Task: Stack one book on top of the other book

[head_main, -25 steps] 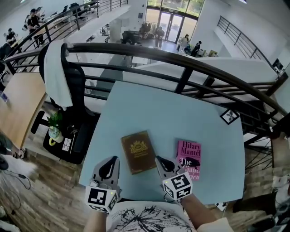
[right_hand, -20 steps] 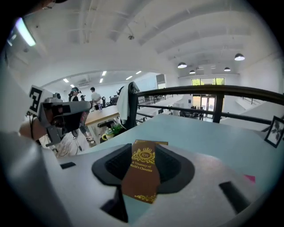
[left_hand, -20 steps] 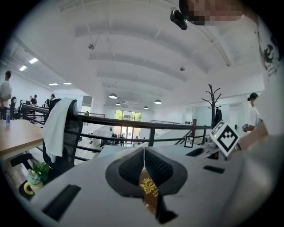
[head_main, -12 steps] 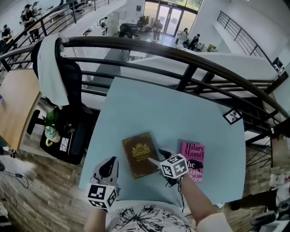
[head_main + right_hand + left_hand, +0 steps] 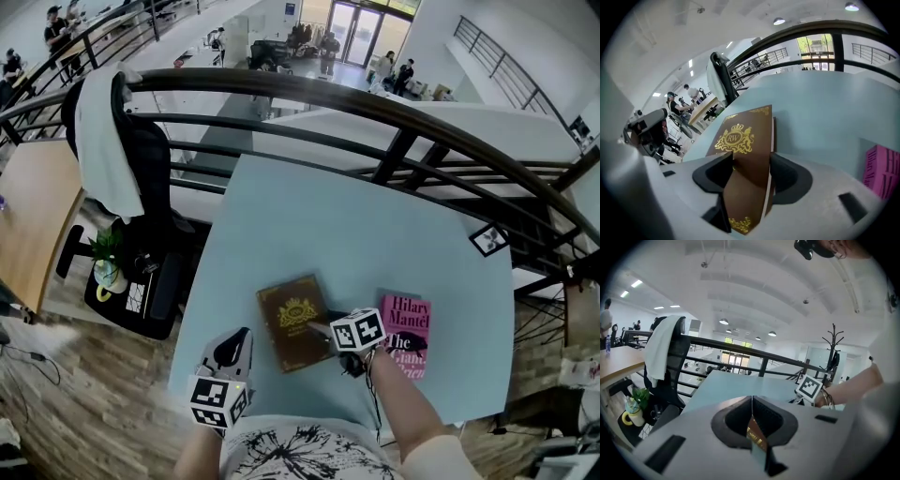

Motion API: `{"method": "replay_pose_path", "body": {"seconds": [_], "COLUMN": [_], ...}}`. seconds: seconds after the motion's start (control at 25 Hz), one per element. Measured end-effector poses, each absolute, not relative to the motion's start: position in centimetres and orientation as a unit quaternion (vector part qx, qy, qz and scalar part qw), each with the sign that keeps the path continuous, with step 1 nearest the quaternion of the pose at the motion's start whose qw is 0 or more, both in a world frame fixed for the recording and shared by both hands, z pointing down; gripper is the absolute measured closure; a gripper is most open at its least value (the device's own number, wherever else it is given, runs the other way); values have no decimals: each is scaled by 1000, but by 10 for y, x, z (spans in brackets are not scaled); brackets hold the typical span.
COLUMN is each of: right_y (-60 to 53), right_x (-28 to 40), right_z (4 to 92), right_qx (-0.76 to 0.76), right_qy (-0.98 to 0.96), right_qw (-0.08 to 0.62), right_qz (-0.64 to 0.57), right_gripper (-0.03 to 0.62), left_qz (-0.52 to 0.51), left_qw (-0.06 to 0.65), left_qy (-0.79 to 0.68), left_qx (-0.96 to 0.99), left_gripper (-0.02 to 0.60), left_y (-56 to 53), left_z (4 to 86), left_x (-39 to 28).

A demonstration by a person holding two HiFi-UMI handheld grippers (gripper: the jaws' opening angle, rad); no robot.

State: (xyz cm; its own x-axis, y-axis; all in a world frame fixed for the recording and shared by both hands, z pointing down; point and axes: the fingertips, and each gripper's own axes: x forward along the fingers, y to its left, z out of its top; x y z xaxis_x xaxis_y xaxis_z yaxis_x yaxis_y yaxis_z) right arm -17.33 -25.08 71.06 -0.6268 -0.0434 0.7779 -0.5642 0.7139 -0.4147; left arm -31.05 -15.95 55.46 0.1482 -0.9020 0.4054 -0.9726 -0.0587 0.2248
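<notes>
A brown book (image 5: 292, 319) with a gold crest lies flat on the pale blue table (image 5: 356, 225). To its right lies a pink book (image 5: 408, 333). My right gripper (image 5: 325, 327) is at the brown book's right edge. In the right gripper view the brown book (image 5: 745, 140) fills the gap of the right gripper (image 5: 750, 165), whose jaws stand open and have just been closing, one finger over the cover. The pink book (image 5: 883, 171) shows at the right. My left gripper (image 5: 231, 351) hovers at the table's near left edge, shut and empty; its jaws (image 5: 752, 401) meet.
A dark railing (image 5: 375, 112) curves behind the table. An office chair draped with a white cloth (image 5: 103, 141) and a potted plant (image 5: 108, 262) stand to the left. A square marker tag (image 5: 489, 240) lies at the table's far right corner.
My right gripper has dropped forward and left onto the brown book's right edge, and its jaws have opened from shut. My left gripper has sunk a little. Both books lie where they were.
</notes>
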Motion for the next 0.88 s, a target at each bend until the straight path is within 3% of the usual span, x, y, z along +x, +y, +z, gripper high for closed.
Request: {"method": "replay_pose_path", "body": {"seconds": [0.28,0.52,0.6,0.88], "right_y": [-250,-248,-247,-246], "right_x": [-172,-168,-168,-167], "right_z": [713,714,713,712], "right_qx": [189,242,254,254], "right_qy": [-833,-819,-819,-820], "right_qw": [391,373,366,360], "right_qz": [343,362,363,364], "right_gripper": [362,364,365,364], "left_qz": [107,118,101,106], "left_qw": [255,386,428,516], "left_qy": [-625,-578,-565,-545], "left_qx": [730,709,699,652], "left_gripper": [571,561,416,351], "left_y": [-161,-166,-168,-171], "left_z": [582,636,649,693], "left_x": [-301,-286,-283,-264]}}
